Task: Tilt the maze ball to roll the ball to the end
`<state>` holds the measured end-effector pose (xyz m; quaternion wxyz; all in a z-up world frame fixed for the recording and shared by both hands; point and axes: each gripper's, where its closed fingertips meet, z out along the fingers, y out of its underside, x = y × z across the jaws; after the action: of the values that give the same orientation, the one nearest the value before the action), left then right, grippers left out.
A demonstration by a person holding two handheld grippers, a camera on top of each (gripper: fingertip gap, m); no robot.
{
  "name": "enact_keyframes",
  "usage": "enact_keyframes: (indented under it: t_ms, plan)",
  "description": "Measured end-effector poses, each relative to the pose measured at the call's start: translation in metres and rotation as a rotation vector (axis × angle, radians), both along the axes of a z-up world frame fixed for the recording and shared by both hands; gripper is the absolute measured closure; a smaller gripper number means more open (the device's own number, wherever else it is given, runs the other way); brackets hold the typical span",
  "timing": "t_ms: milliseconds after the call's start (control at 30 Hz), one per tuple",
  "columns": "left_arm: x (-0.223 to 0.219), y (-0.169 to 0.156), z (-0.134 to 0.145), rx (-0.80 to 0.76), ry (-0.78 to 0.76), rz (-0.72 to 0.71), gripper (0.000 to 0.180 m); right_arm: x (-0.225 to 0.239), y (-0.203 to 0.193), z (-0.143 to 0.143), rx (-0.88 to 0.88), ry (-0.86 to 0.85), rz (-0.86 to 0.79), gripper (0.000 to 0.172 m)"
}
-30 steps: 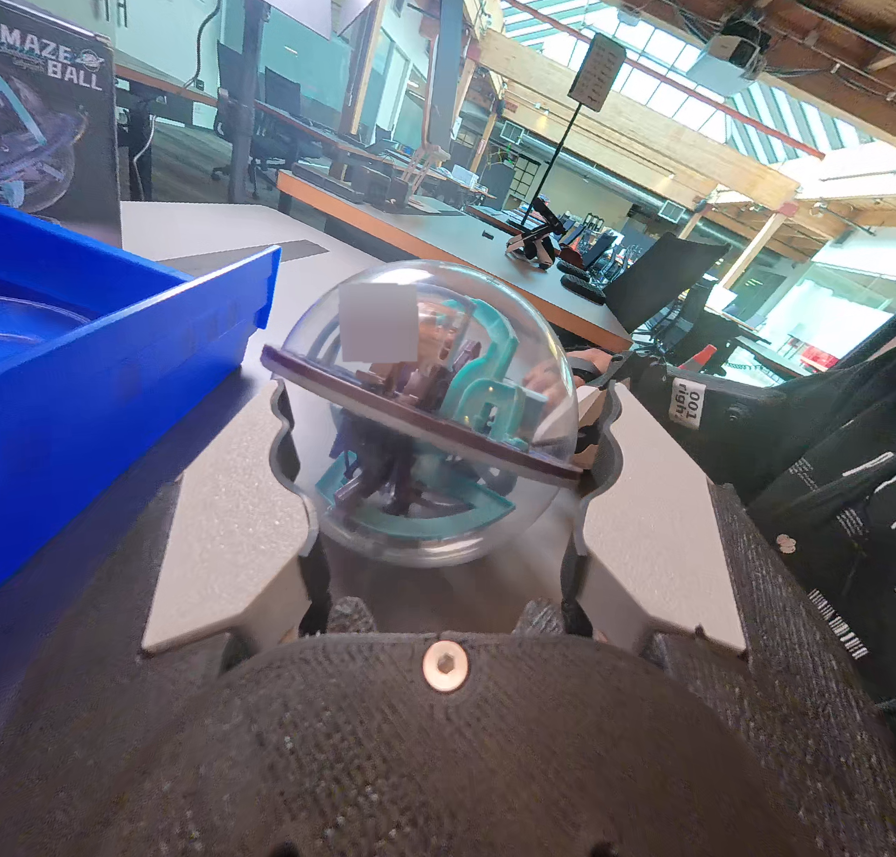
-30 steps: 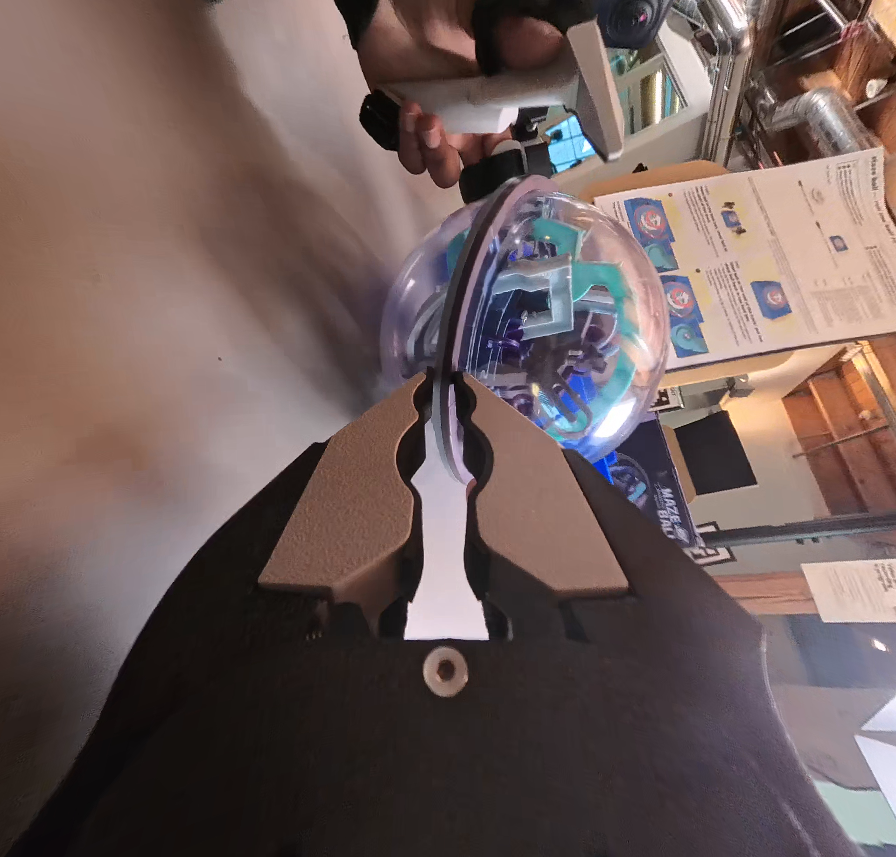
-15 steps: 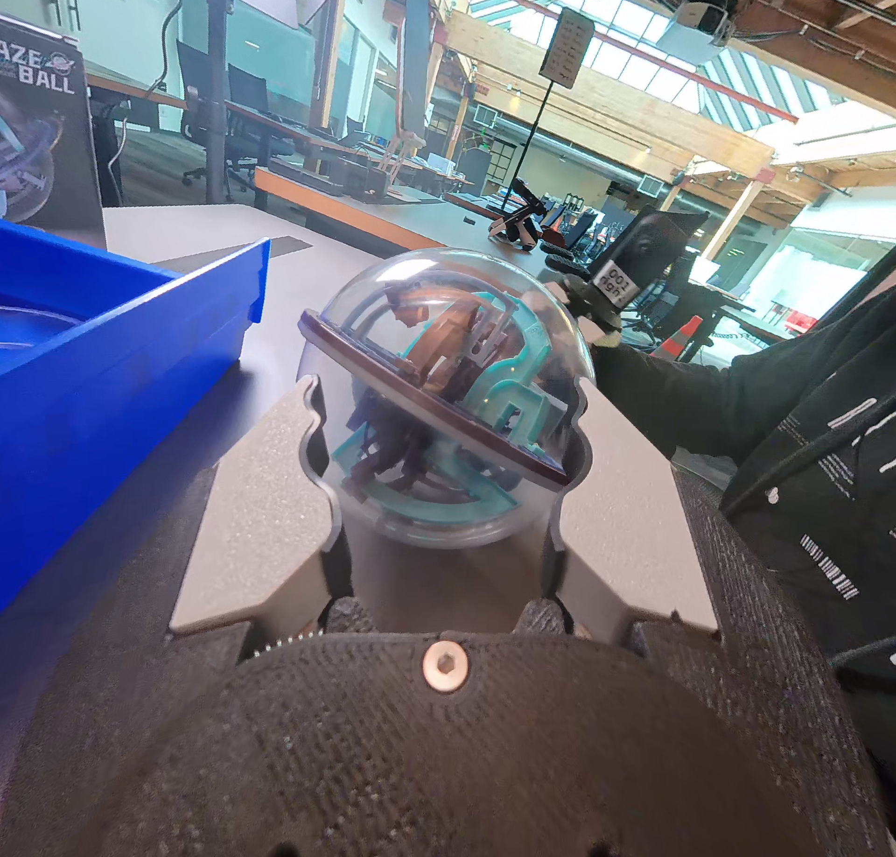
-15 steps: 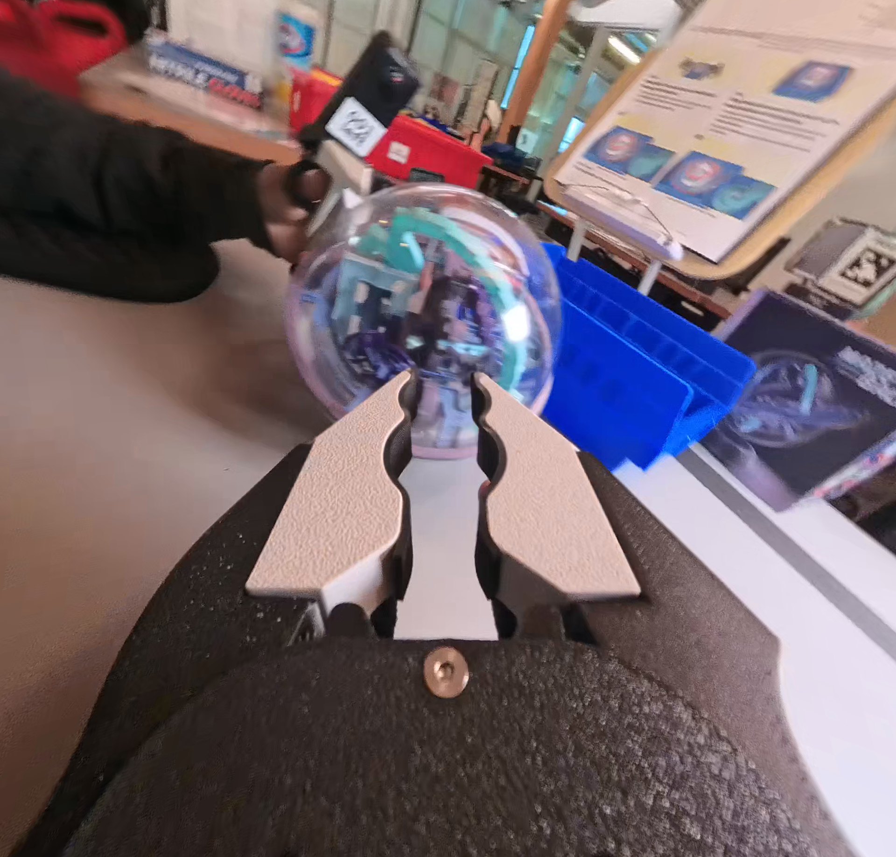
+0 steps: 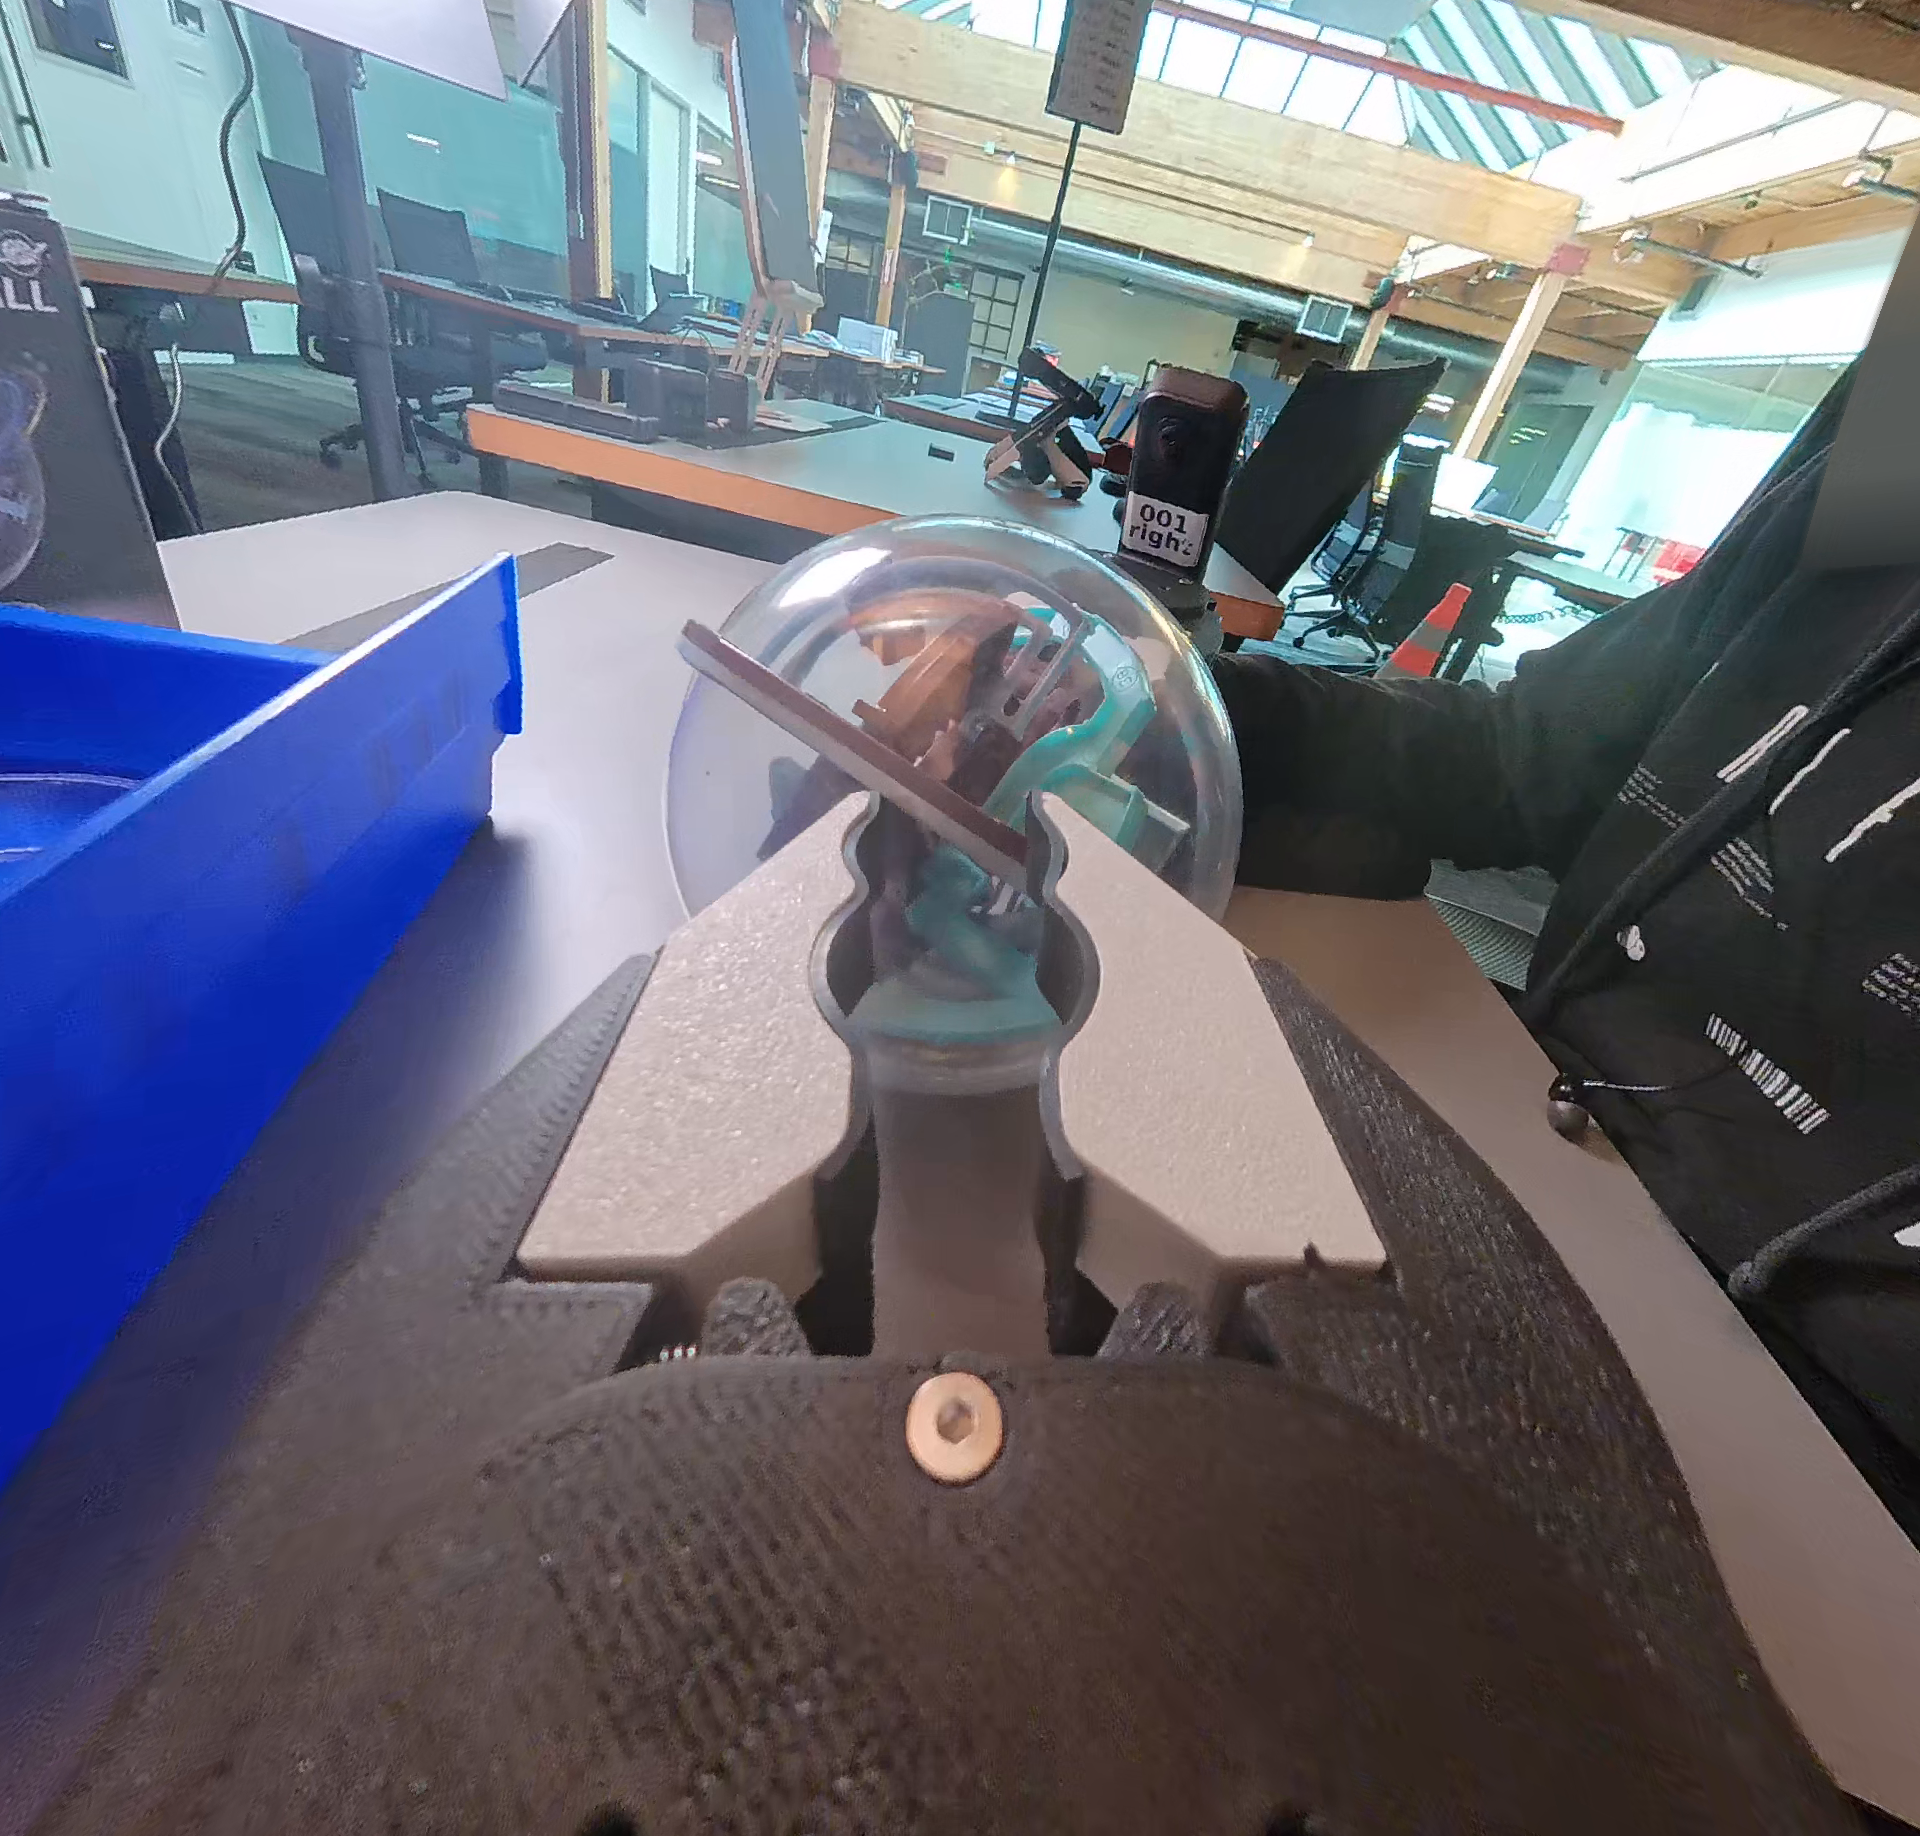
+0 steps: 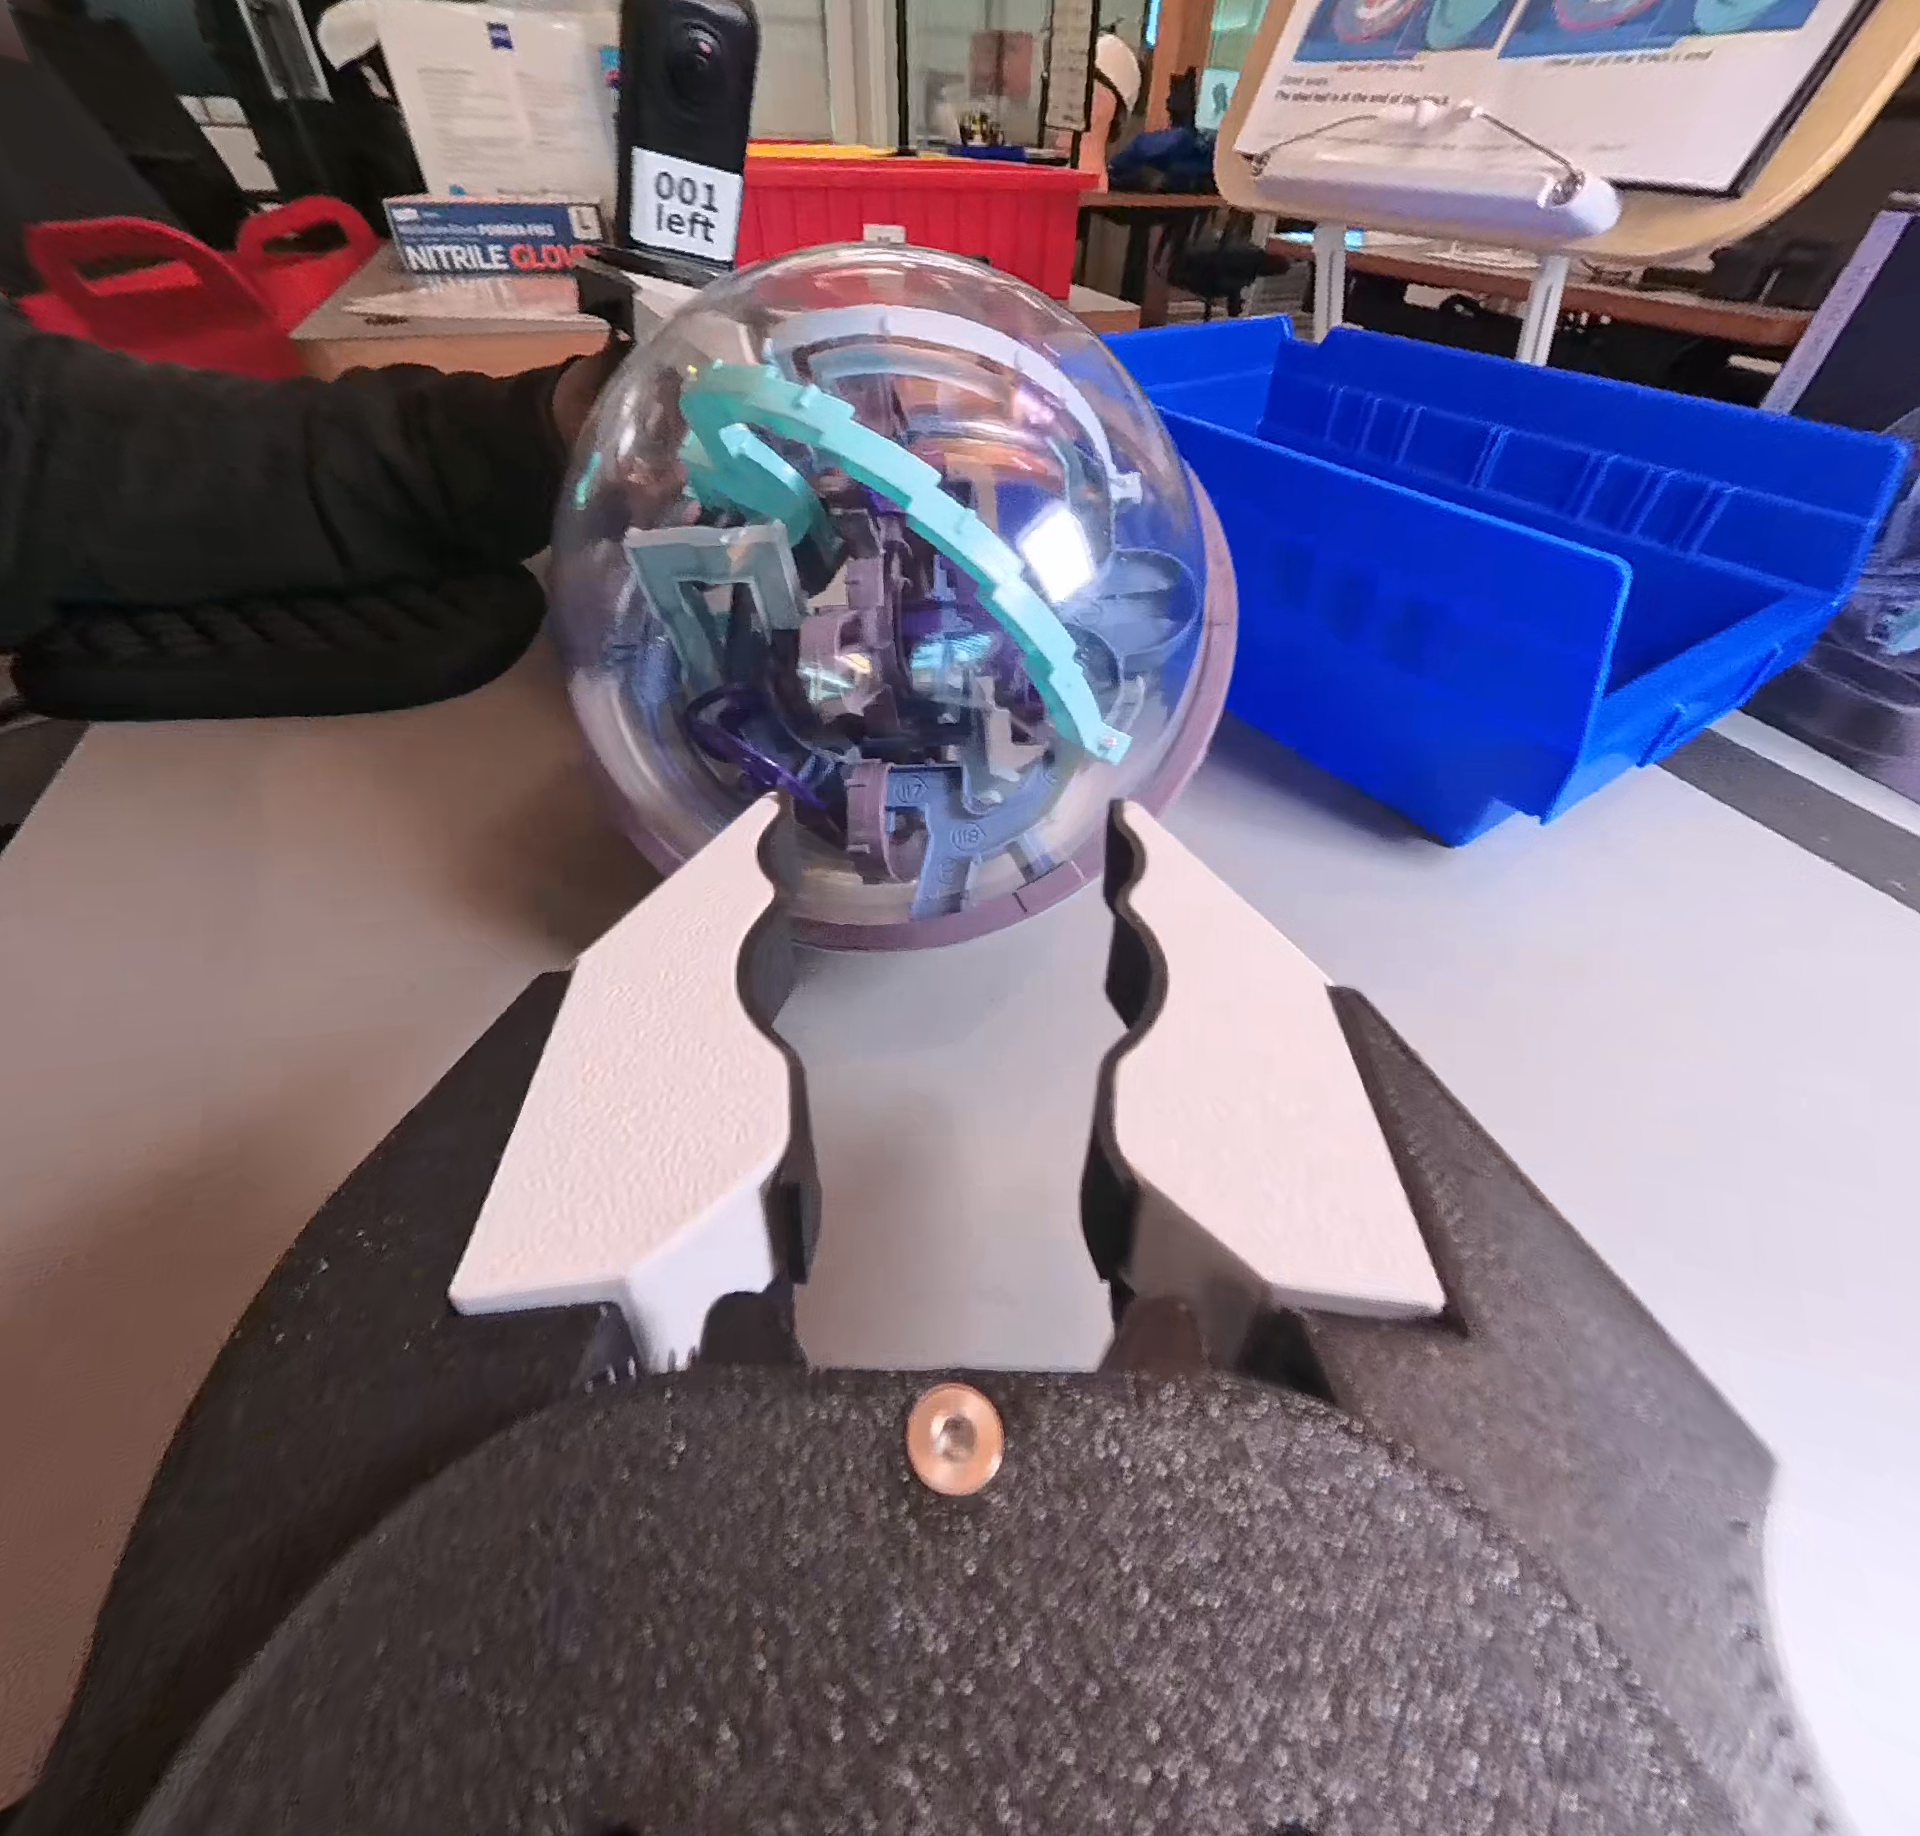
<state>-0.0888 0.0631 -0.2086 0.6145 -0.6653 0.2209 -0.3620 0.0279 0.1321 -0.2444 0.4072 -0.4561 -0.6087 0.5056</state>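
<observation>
1. The maze ball (image 5: 951, 778) sits on the table just ahead of my left gripper (image 5: 948, 830), whose narrowed fingers seem to pinch its dark rim.
2. My right gripper (image 6: 940, 830) stands spread, pads apart from the shell.
3. I judge it light, rigid and slippery; the rim is the surest hold.

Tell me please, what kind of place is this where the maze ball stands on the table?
Probably an open-plan office or lab workshop. Long desks with office chairs stretch behind, timber beams and skylights run overhead, and blue storage bins sit beside the maze ball.
</observation>
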Motion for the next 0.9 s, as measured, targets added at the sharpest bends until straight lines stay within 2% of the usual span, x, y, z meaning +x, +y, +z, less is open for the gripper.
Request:
enact_keyframes:
  t_ms: [133, 167, 200, 300, 367, 500, 533, 633, 667, 767, 867, 900]
  plan:
    - [-0.006, 0.001, 0.002, -0.008, -0.007, 0.022, 0.156, 0.005, -0.019, 0.005, 0.116, 0.059, 0.067, 0.141]
    - [-0.009, 0.002, 0.003, -0.008, -0.018, 0.036, 0.155, 0.007, -0.024, 0.008, 0.107, 0.075, 0.092, 0.152]
    - [-0.013, 0.002, 0.005, -0.006, -0.037, 0.047, 0.15, 0.008, -0.026, 0.013, 0.078, 0.092, 0.106, 0.154]
    - [-0.022, 0.007, 0.008, -0.015, -0.091, 0.098, 0.126, 0.008, -0.008, 0.021, 0.032, 0.12, 0.026, 0.147]
    - [-0.019, 0.007, 0.008, -0.032, -0.113, 0.077, 0.126, 0.006, 0.001, 0.019, -0.004, 0.105, -0.012, 0.141]
    - [-0.003, 0.002, 0.008, -0.053, -0.13, 0.0, 0.122, 0.001, -0.016, -0.001, -0.046, -0.02, 0.076, 0.128]
    - [-0.003, 0.001, 0.011, -0.045, -0.141, 0.0, 0.122, 0.002, -0.02, -0.003, -0.033, -0.033, 0.095, 0.128]
    - [-0.003, 0.001, 0.011, -0.045, -0.132, 0.006, 0.119, 0.002, -0.022, -0.004, -0.013, -0.035, 0.099, 0.145]
    - [-0.001, 0.0, 0.011, -0.048, -0.125, -0.002, 0.115, 0.002, -0.022, -0.004, -0.011, -0.033, 0.097, 0.15]
    - [0.009, -0.007, 0.003, -0.095, -0.098, -0.063, 0.084, 0.002, -0.021, -0.004, -0.02, -0.033, 0.091, 0.151]
    - [0.02, -0.013, -0.013, -0.158, -0.033, -0.105, 0.061, 0.002, -0.021, -0.004, -0.021, -0.032, 0.094, 0.155]
    - [0.022, -0.013, -0.018, -0.163, -0.004, -0.102, 0.057, 0.002, -0.021, -0.004, -0.015, -0.033, 0.094, 0.158]
